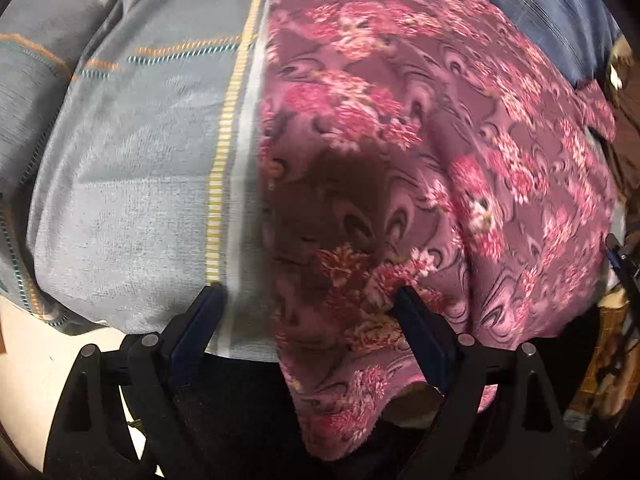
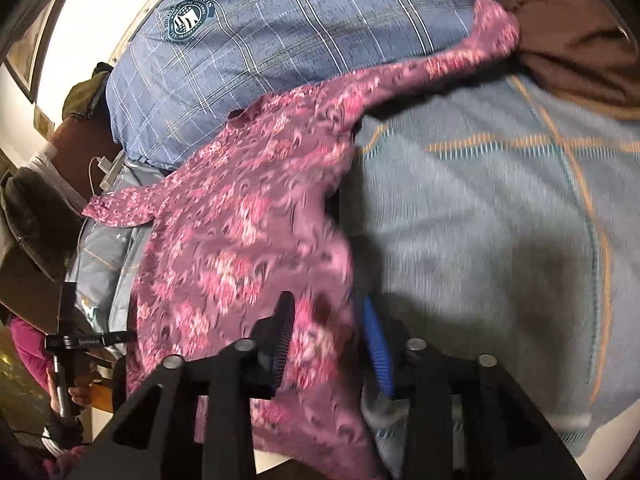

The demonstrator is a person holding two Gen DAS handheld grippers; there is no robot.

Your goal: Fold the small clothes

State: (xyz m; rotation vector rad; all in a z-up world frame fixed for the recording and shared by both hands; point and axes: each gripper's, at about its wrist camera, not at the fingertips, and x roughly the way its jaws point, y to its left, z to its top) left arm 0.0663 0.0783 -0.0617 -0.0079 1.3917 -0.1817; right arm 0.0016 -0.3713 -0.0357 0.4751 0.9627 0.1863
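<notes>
A purple garment with pink flowers [image 1: 420, 152] lies spread on a grey-blue blanket [image 1: 132, 184] on a bed. My left gripper [image 1: 308, 296] is open, its fingers wide apart over the garment's near edge, which hangs off the bed between them. In the right wrist view the same garment [image 2: 240, 216] stretches from the near edge up to a sleeve at the far right. My right gripper [image 2: 328, 320] is open with the garment's near hem lying between its blue-padded fingers [image 2: 376, 344]; I cannot tell whether they touch it.
A blue checked pillow [image 2: 280, 48] with a round badge lies behind the garment. Brown cloth [image 2: 576, 48] is bunched at the far right. The blanket [image 2: 500, 216] has orange and teal stripes. The left hand-held gripper [image 2: 80, 344] shows at the bed's left side.
</notes>
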